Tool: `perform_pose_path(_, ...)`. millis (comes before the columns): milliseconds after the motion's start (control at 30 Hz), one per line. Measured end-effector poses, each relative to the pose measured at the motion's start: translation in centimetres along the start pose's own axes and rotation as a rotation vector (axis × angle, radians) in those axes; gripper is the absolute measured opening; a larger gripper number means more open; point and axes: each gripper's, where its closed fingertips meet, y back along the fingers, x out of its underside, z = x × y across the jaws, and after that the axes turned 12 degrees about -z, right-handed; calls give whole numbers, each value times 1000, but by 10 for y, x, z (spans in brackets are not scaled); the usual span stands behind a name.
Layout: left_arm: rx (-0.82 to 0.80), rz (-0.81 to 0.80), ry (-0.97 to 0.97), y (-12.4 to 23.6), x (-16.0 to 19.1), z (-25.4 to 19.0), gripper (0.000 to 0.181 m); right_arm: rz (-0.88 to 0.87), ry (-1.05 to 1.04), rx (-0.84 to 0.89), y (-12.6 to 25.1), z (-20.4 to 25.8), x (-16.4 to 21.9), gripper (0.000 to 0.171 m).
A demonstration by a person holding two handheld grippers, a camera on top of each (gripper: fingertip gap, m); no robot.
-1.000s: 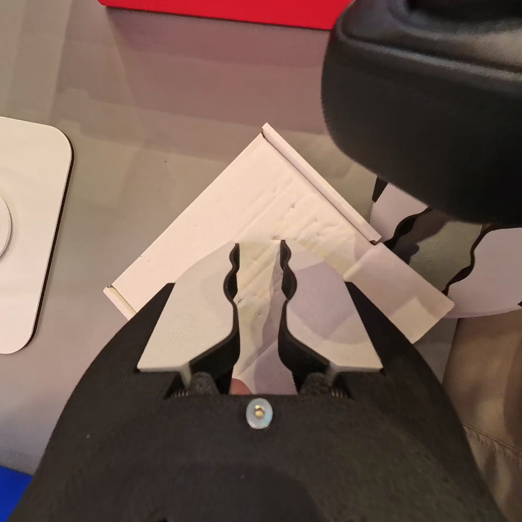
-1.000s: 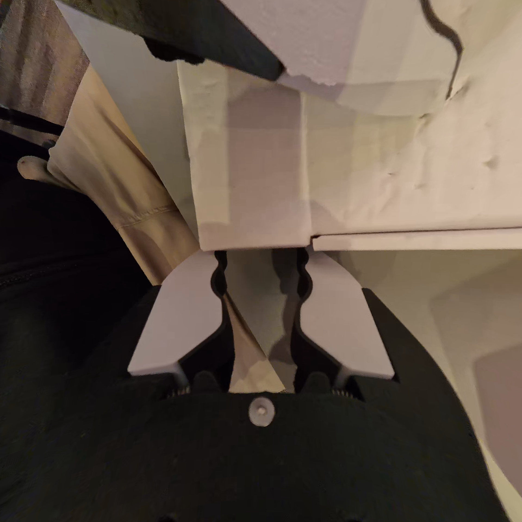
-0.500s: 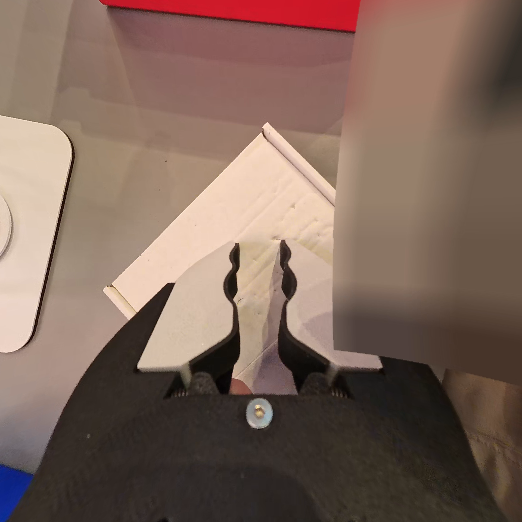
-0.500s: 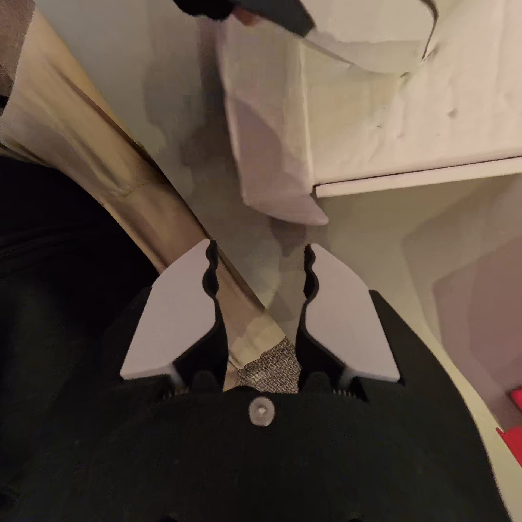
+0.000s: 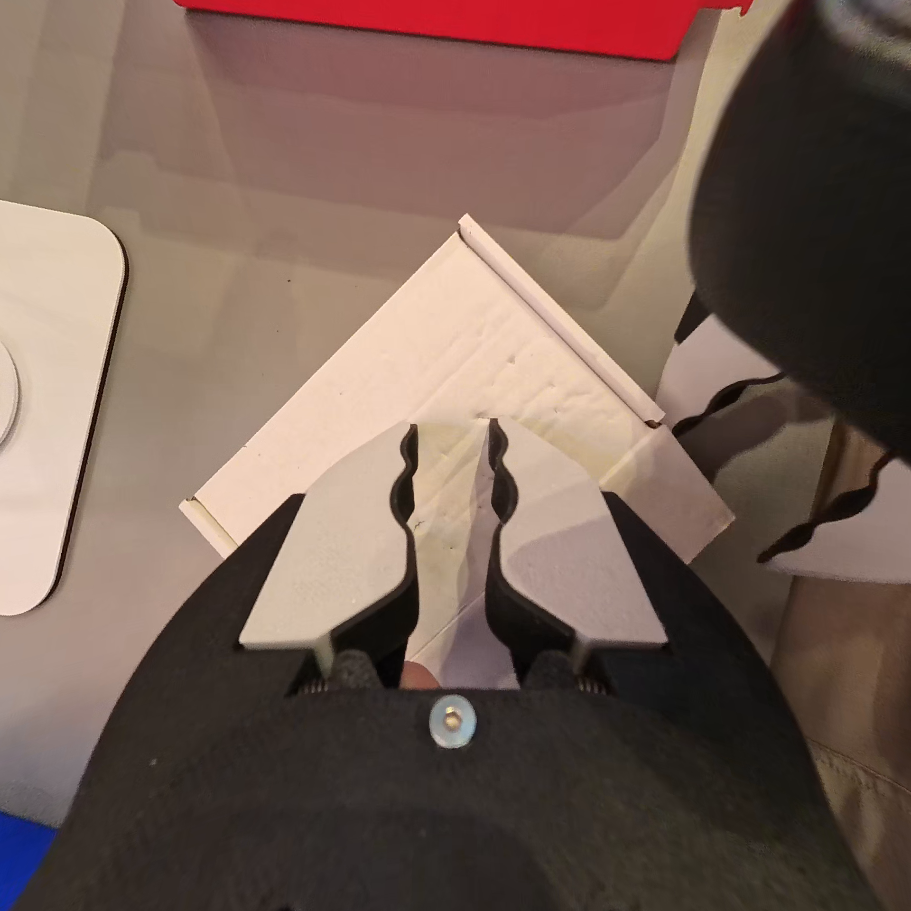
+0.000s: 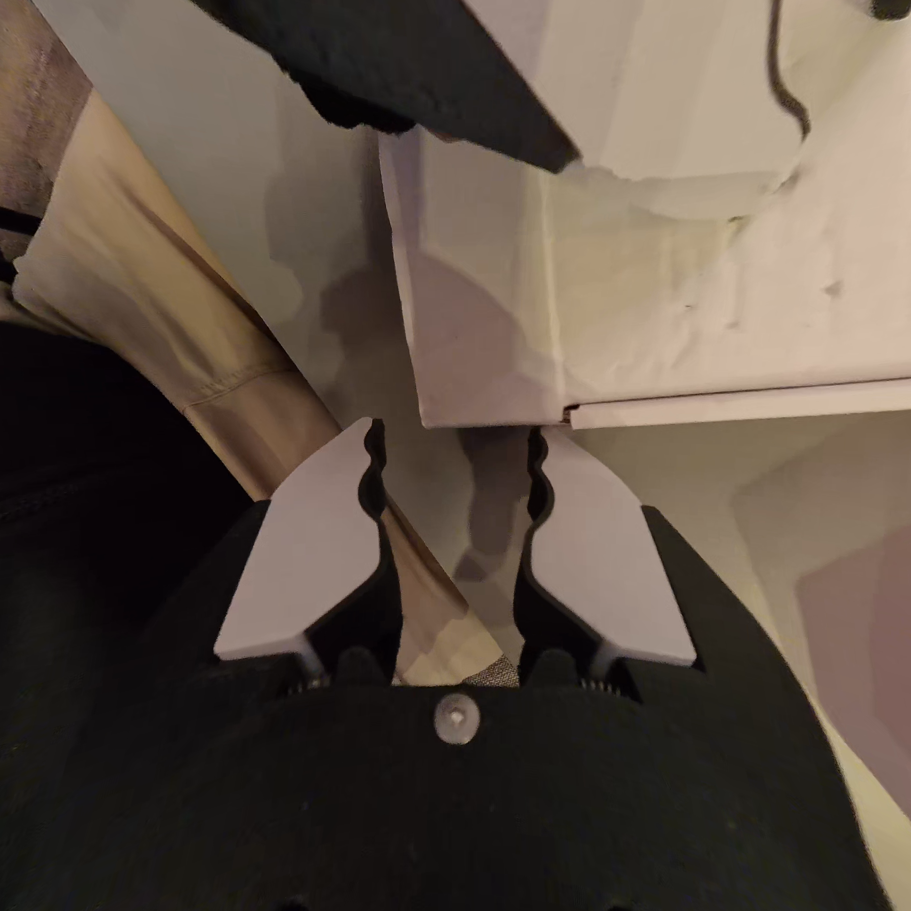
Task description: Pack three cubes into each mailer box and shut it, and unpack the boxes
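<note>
A white mailer box (image 5: 419,355) lies on the grey table, turned like a diamond, with its lid down. My left gripper (image 5: 452,426) is over the lid, its jaws a little apart with nothing between them. A side flap (image 5: 670,493) sticks out at the box's right corner. My right gripper (image 6: 456,434) is open and empty, its tips just short of that flap's edge (image 6: 473,345). It also shows in the left wrist view (image 5: 788,468), to the right of the box. The left gripper's black body (image 6: 419,74) rests over the box in the right wrist view. No cubes are in view.
A red flat object (image 5: 443,19) lies at the far edge. A white rounded board (image 5: 49,394) is on the left and something blue (image 5: 19,848) at the lower left. A person's beige clothing (image 6: 148,320) is beyond the table edge.
My right gripper drew back from the flap and opened a little, then came close to the flap's edge again. The left gripper and the box have stayed put.
</note>
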Motion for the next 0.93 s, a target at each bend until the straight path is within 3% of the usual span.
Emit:
perform_pose_path(33,0,0,-1,0,0,0,27,-2,-9,-9,-2,1,0,56)
perform_pose_path(200,2,-4,3,0,0,1,27,-49,-53,-71,-4,4,-3,60)
perform_pose_path(267,0,-4,1,0,0,1,27,-58,-72,-64,-3,0,-3,54)
perform_pose_path(367,0,-1,2,0,0,1,27,-37,-21,-29,-5,-1,-2,58)
perform_pose_path(467,-3,2,-2,0,0,1,27,-63,-38,-144,-8,17,-8,55)
perform_pose_path(533,-5,5,-2,0,0,1,27,-22,-8,-73,-10,5,-2,54)
perform_pose_path(933,-4,2,-4,0,0,1,27,-25,-27,-63,-7,3,-2,59)
